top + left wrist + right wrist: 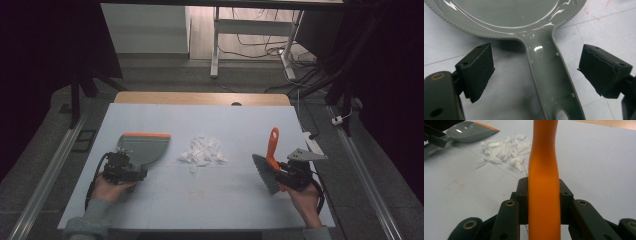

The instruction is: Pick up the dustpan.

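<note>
A grey dustpan (144, 146) with an orange front lip lies flat at the left of the white table. My left gripper (127, 169) is open, its jaws either side of the dustpan's grey handle (549, 75) and clear of it. A pile of white paper scraps (202, 152) lies at the table's middle. My right gripper (282, 171) is shut on the orange handle (544, 170) of a hand brush; the grey bristles (265, 173) point down to the left, close above the table. The right gripper view also shows the scraps (504, 151) and dustpan (469, 131) ahead.
The white board (210, 200) covers a wooden table whose far edge (200, 98) shows. A white power strip (312, 142) lies at the right edge. Desk legs and cables (260, 45) stand on the floor beyond.
</note>
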### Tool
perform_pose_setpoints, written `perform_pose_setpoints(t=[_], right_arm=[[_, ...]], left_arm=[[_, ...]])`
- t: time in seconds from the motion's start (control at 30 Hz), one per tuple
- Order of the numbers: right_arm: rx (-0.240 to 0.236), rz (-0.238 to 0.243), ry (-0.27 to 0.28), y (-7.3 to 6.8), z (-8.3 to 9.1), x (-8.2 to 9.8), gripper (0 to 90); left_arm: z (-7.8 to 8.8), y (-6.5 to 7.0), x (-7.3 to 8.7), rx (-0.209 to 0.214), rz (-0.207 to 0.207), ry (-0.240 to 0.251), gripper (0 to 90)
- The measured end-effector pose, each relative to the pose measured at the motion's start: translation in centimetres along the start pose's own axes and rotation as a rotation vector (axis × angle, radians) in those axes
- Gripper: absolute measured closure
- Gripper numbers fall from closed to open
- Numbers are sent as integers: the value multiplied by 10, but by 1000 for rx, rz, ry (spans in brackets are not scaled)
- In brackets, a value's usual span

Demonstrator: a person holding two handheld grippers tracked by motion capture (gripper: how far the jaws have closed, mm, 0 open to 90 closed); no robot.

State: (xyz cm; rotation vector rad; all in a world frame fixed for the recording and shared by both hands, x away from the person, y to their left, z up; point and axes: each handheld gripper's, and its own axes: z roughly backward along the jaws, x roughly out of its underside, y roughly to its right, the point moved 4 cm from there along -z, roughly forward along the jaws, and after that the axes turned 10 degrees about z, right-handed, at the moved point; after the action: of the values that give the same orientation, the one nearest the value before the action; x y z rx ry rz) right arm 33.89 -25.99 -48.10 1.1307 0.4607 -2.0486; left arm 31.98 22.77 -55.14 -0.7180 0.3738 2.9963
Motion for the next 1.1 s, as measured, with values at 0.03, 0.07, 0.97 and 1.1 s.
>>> perform_pose_setpoints(t=[0.03, 0.07, 0.97, 1.1], right_arm=[[2, 0, -1, 0, 0, 0, 704], [5, 1, 0, 0, 0, 0, 704], [10, 13, -15, -1, -2, 1, 704], [12, 13, -15, -1, -2, 1, 704]], left_arm=[[-1, 0, 0, -2, 3, 5, 159], [-2, 0, 0, -2, 6, 5, 165], [-10, -9, -5, 36, 87, 62, 607], [-9, -12, -6, 38, 93, 77, 612]])
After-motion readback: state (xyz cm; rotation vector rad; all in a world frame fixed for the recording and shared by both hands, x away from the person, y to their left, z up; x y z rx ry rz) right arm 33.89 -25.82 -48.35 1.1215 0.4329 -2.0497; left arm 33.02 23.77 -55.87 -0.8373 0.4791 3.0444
